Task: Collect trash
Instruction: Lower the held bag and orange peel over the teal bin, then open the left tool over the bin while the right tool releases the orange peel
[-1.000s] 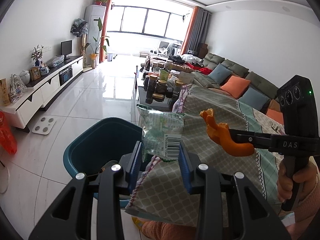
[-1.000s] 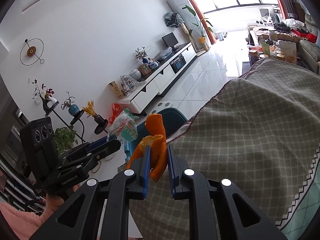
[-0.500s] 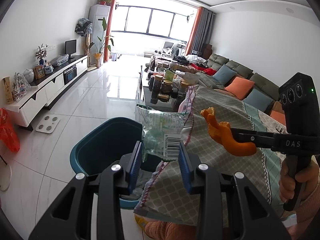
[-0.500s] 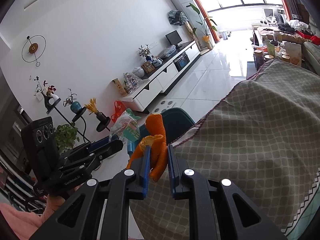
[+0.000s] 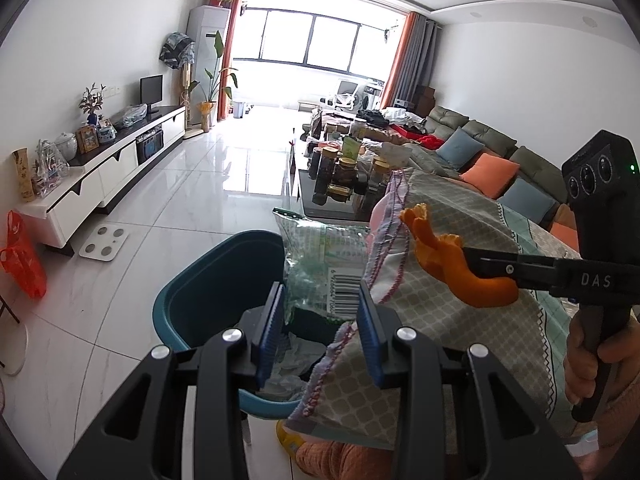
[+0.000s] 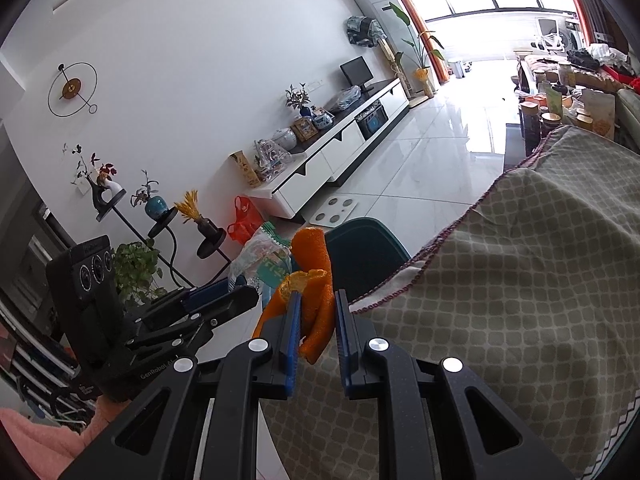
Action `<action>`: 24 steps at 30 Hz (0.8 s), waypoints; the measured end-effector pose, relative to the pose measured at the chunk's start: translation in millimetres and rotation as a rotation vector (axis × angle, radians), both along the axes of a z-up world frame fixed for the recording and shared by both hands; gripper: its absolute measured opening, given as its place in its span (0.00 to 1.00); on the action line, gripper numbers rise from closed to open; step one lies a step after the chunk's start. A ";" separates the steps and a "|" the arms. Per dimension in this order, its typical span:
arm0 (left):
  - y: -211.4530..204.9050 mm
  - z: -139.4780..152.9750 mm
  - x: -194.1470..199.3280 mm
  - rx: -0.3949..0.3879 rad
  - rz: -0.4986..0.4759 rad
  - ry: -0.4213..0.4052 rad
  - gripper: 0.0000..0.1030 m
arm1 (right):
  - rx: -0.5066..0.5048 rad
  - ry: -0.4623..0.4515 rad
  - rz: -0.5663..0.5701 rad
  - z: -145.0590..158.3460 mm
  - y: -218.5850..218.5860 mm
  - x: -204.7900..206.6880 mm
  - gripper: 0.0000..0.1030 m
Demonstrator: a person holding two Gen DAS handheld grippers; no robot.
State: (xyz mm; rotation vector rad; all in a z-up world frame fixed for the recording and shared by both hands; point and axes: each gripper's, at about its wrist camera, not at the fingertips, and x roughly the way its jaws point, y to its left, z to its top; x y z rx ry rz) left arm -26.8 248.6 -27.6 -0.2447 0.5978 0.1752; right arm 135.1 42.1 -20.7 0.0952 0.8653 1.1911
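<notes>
My left gripper [image 5: 320, 300] is shut on a crumpled clear snack wrapper [image 5: 324, 264] with green print and a barcode, held above the near rim of a teal trash bin [image 5: 208, 292]. Crumpled paper lies inside the bin. My right gripper [image 6: 316, 312] is shut on a piece of orange peel [image 6: 316, 276], over the corner of the checked tablecloth [image 6: 500, 280]. In the left wrist view the peel [image 5: 460, 272] hangs to the right of the wrapper. In the right wrist view the wrapper [image 6: 260, 256] sits just left of the peel, with the bin [image 6: 368, 248] behind both.
A white TV cabinet [image 5: 100, 176] runs along the left wall, with a bathroom scale [image 5: 104, 240] and a red plastic bag [image 5: 22, 256] on the floor by it. A low table with jars [image 5: 340, 176] and a long sofa [image 5: 500, 160] lie beyond the cloth-covered table.
Both grippers have drifted slightly toward the bin, which now shows more of its inside. Neither grip has altered.
</notes>
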 end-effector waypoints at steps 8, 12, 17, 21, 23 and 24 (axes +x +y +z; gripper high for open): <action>4.8 -4.3 5.3 0.004 0.026 0.016 0.35 | -0.019 -0.002 0.008 -2.9 16.0 0.5 0.16; 8.0 -6.8 8.2 0.001 0.037 0.027 0.35 | -0.034 -0.002 0.012 -4.9 24.8 0.9 0.16; 13.8 -11.4 11.6 -0.001 0.049 0.041 0.35 | -0.047 0.005 0.014 -7.0 34.9 4.5 0.16; 18.5 -13.9 17.3 -0.005 0.061 0.050 0.35 | -0.057 0.014 0.009 -9.6 42.2 8.9 0.16; 22.8 -17.0 18.9 -0.010 0.066 0.057 0.35 | -0.066 0.020 0.008 -10.9 47.1 11.4 0.16; 24.1 -18.5 19.7 -0.010 0.069 0.062 0.35 | -0.071 0.022 0.010 -11.9 49.2 12.5 0.16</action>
